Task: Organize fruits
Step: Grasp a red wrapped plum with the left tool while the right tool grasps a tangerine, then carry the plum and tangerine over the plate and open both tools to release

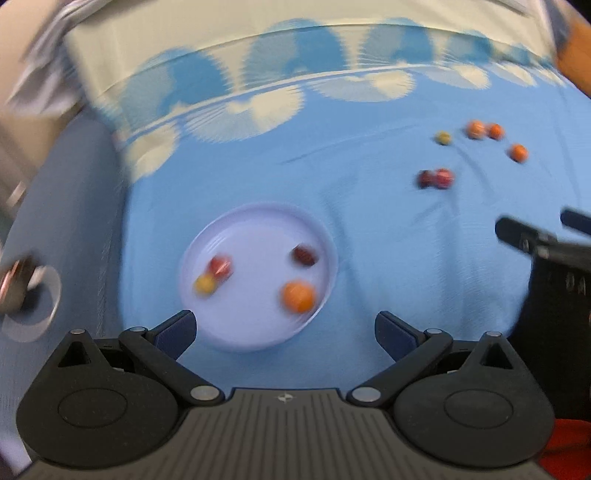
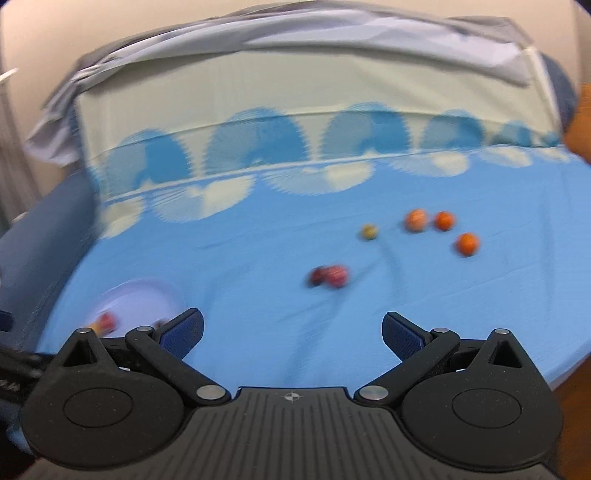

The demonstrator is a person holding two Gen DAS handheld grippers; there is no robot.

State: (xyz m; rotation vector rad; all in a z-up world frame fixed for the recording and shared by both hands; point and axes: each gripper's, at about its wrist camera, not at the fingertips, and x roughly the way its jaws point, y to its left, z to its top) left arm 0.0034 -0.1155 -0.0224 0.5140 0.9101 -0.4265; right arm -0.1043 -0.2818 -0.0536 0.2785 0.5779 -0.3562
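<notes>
A pale round plate (image 1: 258, 332) lies on the blue cloth just ahead of my left gripper (image 1: 285, 325), which is open and empty. The plate holds an orange fruit (image 1: 298, 296), a dark red fruit (image 1: 305, 255), a red fruit (image 1: 221, 266) and a small yellow fruit (image 1: 205, 284). Loose fruits lie further right on the cloth: two dark red ones (image 2: 328, 276), a small yellow one (image 2: 368, 231) and three orange ones (image 2: 416, 220). My right gripper (image 2: 292, 332) is open and empty, short of the red pair. The plate (image 2: 147, 295) shows at the left in the right wrist view.
The blue cloth (image 2: 258, 251) covers the surface, with a cream and blue patterned band (image 2: 280, 162) at the back. Grey fabric (image 2: 295, 33) is bunched behind it. The right gripper's body (image 1: 546, 258) shows at the right edge of the left wrist view. The surface edge (image 2: 554, 373) falls away at right.
</notes>
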